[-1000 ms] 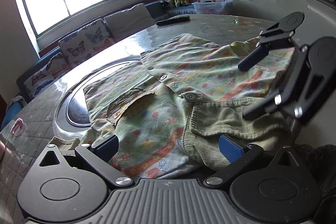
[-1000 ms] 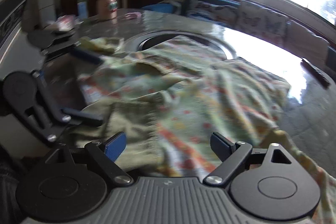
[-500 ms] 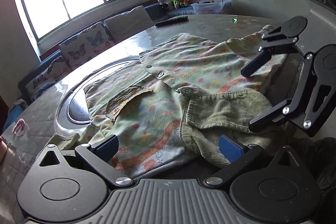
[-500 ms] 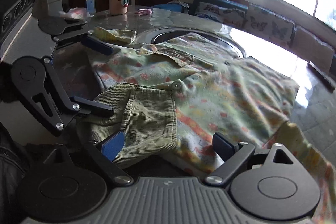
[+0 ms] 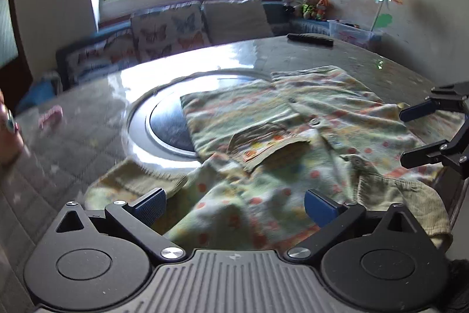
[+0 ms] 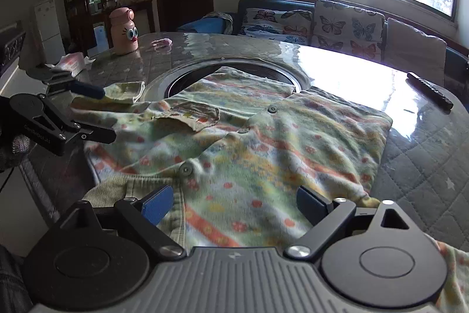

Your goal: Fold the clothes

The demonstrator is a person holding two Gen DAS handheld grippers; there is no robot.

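Left gripper (image 5: 234,206) was spread apart at frame bottom, holding nothing; right gripper (image 6: 234,203) likewise apart and empty. Floral shirt (image 6: 263,137) lay spread flat mid-frame on the table (image 6: 425,166), partly covering its round inset (image 5: 164,131). Clear storage box (image 5: 354,33), upper right, contents unclear. Pink bottle (image 6: 124,31) stood upper left.
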